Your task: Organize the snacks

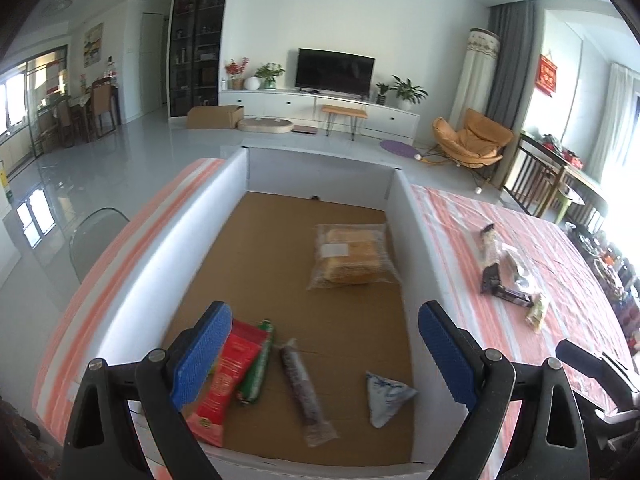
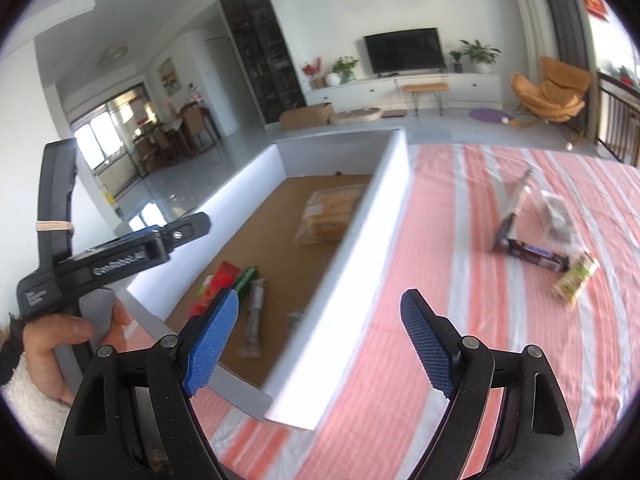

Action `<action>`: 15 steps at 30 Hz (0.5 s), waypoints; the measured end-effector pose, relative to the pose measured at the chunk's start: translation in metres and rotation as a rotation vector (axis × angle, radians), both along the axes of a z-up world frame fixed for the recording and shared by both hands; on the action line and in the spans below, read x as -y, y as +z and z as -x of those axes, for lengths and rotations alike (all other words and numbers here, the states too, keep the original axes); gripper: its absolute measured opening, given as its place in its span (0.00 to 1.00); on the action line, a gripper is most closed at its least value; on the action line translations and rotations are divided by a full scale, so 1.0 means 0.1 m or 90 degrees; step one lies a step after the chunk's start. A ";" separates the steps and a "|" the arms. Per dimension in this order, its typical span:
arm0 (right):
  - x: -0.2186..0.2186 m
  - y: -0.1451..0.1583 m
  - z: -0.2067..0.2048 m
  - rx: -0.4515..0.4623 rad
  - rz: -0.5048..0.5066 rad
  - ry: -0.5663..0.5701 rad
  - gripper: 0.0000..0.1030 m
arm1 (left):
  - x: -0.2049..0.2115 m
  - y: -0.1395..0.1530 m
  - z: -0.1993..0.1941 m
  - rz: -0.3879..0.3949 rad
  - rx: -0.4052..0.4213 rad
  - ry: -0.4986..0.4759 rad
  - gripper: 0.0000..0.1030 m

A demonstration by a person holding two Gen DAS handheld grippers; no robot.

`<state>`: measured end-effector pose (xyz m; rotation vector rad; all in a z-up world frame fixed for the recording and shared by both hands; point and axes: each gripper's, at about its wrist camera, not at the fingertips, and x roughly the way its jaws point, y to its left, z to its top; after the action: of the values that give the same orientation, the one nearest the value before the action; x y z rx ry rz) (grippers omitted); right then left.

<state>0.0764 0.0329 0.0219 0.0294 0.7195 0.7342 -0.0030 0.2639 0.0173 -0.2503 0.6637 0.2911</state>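
Note:
A white-walled cardboard box [image 1: 424, 240] [image 2: 352, 236] sits on the striped tablecloth. Inside lie a clear bag of bread [image 1: 352, 258] [image 2: 328, 212], a red packet [image 1: 230, 372] [image 2: 218, 280], a green packet [image 1: 258, 364], a dark wrapped bar [image 1: 302, 390] [image 2: 254, 320] and a pale blue pouch [image 1: 386, 398]. My left gripper [image 1: 326, 354] is open and empty above the box's near end. My right gripper [image 2: 320, 344] is open and empty over the box's right wall. Several snacks remain on the cloth: a dark chocolate bar [image 2: 538, 258] [image 1: 508, 294], a green-beige packet [image 2: 576, 280] and clear wrappers [image 2: 558, 216].
The pink-and-white striped tablecloth [image 2: 440, 280] covers the table to the right of the box. The hand-held left gripper body [image 2: 112, 260] shows at the left in the right wrist view. A chair back [image 1: 96, 236] stands left of the table.

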 end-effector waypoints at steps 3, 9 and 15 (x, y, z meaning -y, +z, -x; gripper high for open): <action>0.40 -0.23 -0.08 -0.003 0.027 -0.080 0.83 | 0.26 0.01 -0.03 0.007 0.002 -0.041 0.91; 1.47 -0.79 -0.36 -0.088 0.075 -0.339 0.83 | 0.98 -0.03 -0.13 0.003 -0.007 -0.163 0.91; 2.08 -0.95 -0.45 -0.145 0.039 -0.503 0.83 | 1.90 -0.19 -0.39 0.024 -0.065 -0.311 0.92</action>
<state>0.1213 -0.1747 -0.0731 0.3275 0.8644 -0.0506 0.0363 0.0740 -0.0022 -0.1028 0.8086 -0.1785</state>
